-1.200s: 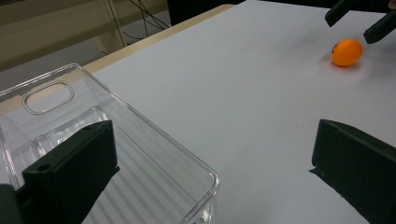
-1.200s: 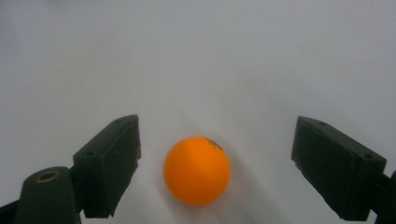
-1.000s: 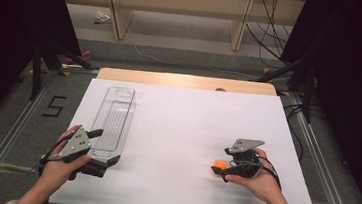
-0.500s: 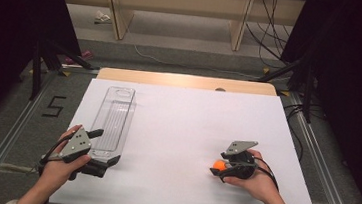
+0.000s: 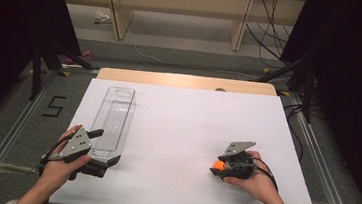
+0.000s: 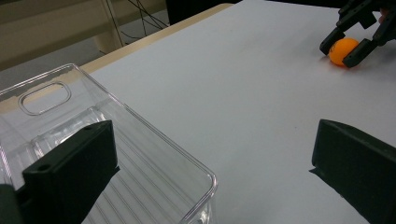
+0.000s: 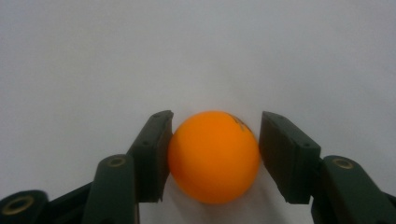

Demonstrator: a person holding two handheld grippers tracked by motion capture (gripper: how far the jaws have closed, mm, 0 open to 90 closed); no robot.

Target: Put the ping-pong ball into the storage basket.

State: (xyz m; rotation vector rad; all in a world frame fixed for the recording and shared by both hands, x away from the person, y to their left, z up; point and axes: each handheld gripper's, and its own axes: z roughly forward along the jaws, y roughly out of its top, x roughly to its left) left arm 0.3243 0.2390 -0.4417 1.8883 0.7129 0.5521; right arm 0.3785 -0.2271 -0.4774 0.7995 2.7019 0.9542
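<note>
An orange ball (image 7: 212, 158) lies on the white table (image 5: 181, 132) at the front right. My right gripper (image 7: 215, 140) has the ball between its jaws, which have just been closing, and both pads now touch its sides. The same ball (image 5: 218, 164) and right gripper (image 5: 216, 166) sit low on the table in the high view. A clear plastic tray (image 5: 114, 118) lies lengthwise at the left. My left gripper (image 5: 108, 147) stands wide open at the tray's near end, one jaw over the tray (image 6: 140, 154) and the other over bare table.
The table's far edge is a wooden strip (image 5: 186, 81). Beyond it are wooden shelf legs (image 5: 117, 15) and loose cables (image 5: 271, 35) on the floor. Dark stands (image 5: 42, 63) flank the table. A "5" (image 5: 54, 106) is marked on the floor at the left.
The right gripper's jaws have drawn in around the orange ball, from wide open to touching it. Both hands have stayed in place, and the tray has not moved.
</note>
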